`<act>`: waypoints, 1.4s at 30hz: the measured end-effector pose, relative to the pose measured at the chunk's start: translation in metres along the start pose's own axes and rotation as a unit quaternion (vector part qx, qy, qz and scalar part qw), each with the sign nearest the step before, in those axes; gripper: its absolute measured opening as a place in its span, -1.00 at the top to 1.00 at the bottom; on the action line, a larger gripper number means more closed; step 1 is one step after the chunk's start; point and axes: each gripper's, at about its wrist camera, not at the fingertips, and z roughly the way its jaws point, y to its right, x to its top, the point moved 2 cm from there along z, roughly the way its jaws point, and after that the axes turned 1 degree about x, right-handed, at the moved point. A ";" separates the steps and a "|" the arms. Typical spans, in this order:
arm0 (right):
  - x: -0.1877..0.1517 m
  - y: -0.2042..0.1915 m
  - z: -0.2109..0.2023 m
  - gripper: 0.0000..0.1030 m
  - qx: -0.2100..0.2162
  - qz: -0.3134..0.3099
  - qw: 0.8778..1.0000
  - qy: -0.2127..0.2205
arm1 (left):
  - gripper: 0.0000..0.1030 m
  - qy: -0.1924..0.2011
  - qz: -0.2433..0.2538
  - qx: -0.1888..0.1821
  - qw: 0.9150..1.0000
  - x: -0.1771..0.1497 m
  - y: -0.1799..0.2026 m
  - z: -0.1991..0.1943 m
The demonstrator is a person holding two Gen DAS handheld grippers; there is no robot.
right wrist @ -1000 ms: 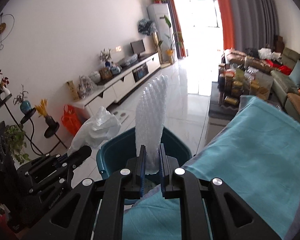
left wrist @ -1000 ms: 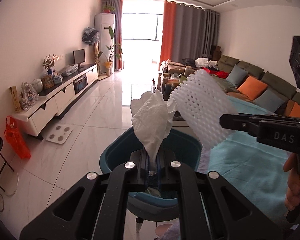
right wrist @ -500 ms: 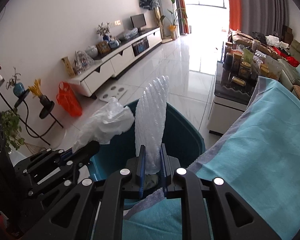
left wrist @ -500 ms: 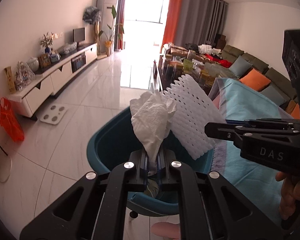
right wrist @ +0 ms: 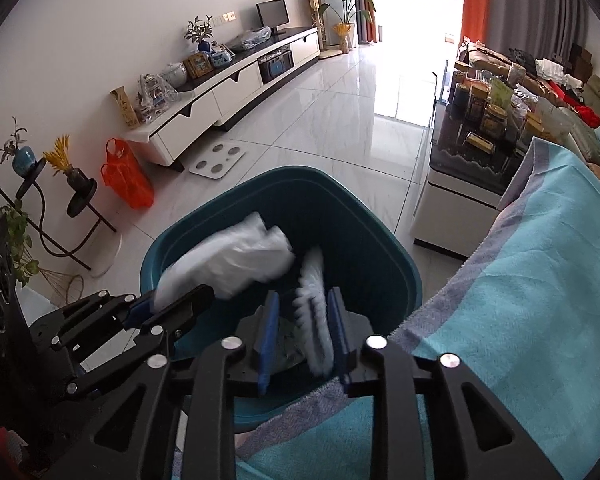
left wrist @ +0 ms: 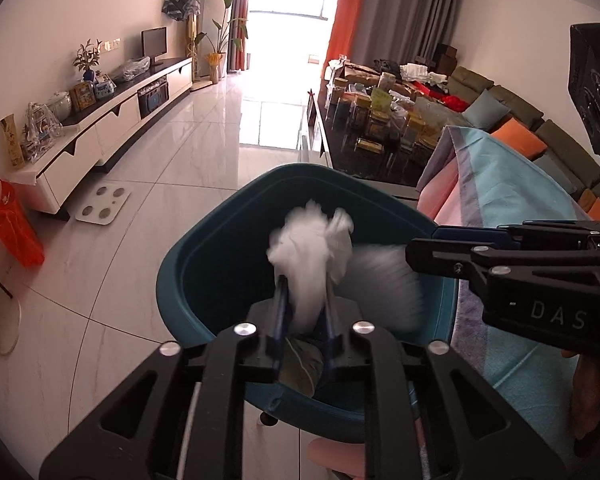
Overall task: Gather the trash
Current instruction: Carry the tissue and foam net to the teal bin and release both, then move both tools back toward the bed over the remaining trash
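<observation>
Bin: the teal trash bin (left wrist: 204,264) stands on the tiled floor just beside the teal cloth (right wrist: 540,280), its mouth filling the middle of both wrist views; some dark litter shows at its bottom.
Left gripper: the left gripper (left wrist: 303,300) points down into the bin mouth, its jaws opening — the white crumpled tissue (left wrist: 312,248) is blurred between them and rises toward 12 o'clock, and I cannot tell whether the pads touch it any longer.
Right gripper: the right gripper (right wrist: 303,320) is also over the bin, at about 3 o'clock of the left one in the left wrist view, jaws opening. The white foam net sleeve (right wrist: 314,312) stands between the blue pads (right wrist: 269,332), nearer the right-hand one, with a gap showing on its left side.
Trash position: both pieces are above the bin's inside, within its rim as far as these views show.
Risk, tissue: it is light and may cling to a pad — pulling the hand away early could drag it out over the rim to the floor.
Risk, foam: it is springy and tall; it might catch on the near rim at 6 o'clock or tip onto the cloth.
Risk, grippers: the two tools are close together, so a knock between them could flick either piece aside.
</observation>
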 end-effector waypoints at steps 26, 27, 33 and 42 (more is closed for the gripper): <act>-0.027 0.017 -0.122 -0.72 -0.022 0.011 0.984 0.176 | -0.89 0.159 -0.018 0.060 0.985 0.019 -0.006 -0.136; -0.033 0.018 -0.131 -0.75 -0.029 0.010 0.982 0.189 | -0.89 0.168 -0.020 0.061 0.984 0.019 -0.007 -0.145; -0.065 0.036 -0.171 -0.87 -0.052 0.029 0.969 0.240 | -0.89 0.209 -0.017 0.057 0.976 0.023 0.013 -0.183; -0.128 0.074 -0.229 -0.87 -0.115 0.072 0.946 0.296 | -0.89 0.229 0.022 -0.004 0.973 0.018 0.077 -0.213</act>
